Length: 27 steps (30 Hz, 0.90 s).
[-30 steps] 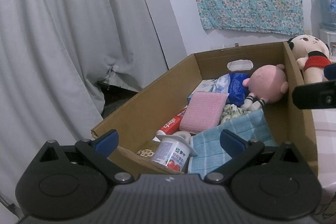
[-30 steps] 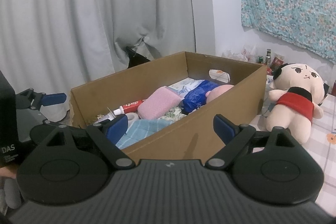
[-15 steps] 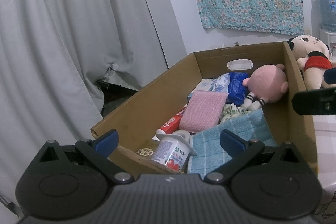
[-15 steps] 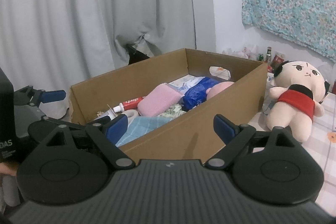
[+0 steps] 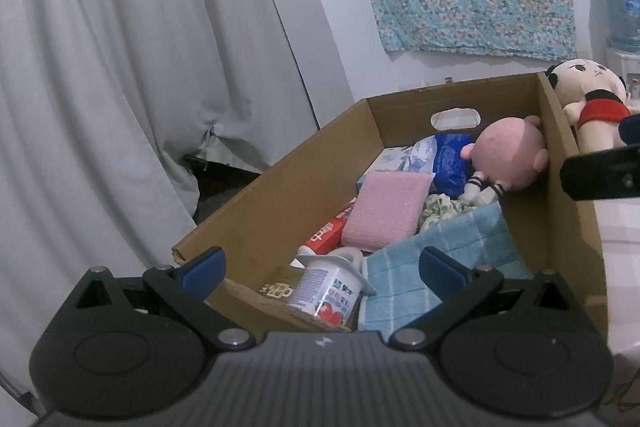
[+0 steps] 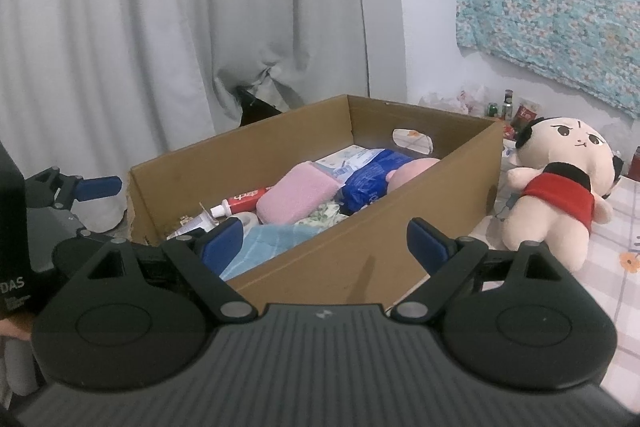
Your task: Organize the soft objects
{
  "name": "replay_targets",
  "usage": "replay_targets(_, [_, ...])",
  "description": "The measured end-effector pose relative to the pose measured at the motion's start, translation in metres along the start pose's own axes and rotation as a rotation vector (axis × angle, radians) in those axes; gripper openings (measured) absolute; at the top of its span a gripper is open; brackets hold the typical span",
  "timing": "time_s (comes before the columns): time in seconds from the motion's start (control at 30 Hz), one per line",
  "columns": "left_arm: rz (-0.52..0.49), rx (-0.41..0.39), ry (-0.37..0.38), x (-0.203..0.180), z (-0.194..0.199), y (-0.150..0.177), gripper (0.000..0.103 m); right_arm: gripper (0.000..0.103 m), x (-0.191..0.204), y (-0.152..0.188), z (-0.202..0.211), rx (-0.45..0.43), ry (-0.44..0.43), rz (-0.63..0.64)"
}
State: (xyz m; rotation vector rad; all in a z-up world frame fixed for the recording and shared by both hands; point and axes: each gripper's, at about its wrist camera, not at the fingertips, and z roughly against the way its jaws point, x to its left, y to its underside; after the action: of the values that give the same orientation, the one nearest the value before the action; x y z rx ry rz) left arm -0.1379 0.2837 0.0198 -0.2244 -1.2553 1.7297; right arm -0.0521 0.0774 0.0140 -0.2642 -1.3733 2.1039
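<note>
Outside cardboard box (image 6: 328,263) wall: plush doll (image 6: 560,195), apart.

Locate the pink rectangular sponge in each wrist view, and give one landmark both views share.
Left wrist view: the pink rectangular sponge lies centre-right, mid-box, propped over the red toothpaste tube, beside the light blue checked towel.
Right wrist view: the sponge sits just left of centre, inside the brown cardboard box.
Shared landmark: the oval handle cut-out in the box's far end wall.
</note>
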Motion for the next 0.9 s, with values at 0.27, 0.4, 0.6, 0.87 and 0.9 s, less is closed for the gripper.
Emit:
replay_targets(0.27, [0.004,0.003,0.003,-0.002,0.001,-0.002,0.103,0.089,-0.005,-0.003,0.002,-0.012,-0.006,-0.028])
replay_targets(0.4, [-0.006,-0.006,-0.003,-0.004,0.001,-0.003,0.103,0.089,-0.002,-0.007,0.013,-0.047,0.004,0.003])
replay_targets(0.6, [-0.003,0.014,0.026,-0.005,-0.003,-0.006,0.103,0.09,-0.004,-0.005,0.012,-0.037,0.005,-0.01])
replay_targets(0.87, [-0.008,0.012,0.013,-0.005,-0.003,-0.004,0.103,0.09,-0.001,-0.002,0.009,-0.026,0.005,-0.007])
replay_targets(0.9, [-0.01,0.012,0.008,-0.005,-0.003,-0.004,0.103,0.09,-0.001,-0.001,0.009,-0.026,0.008,-0.006])
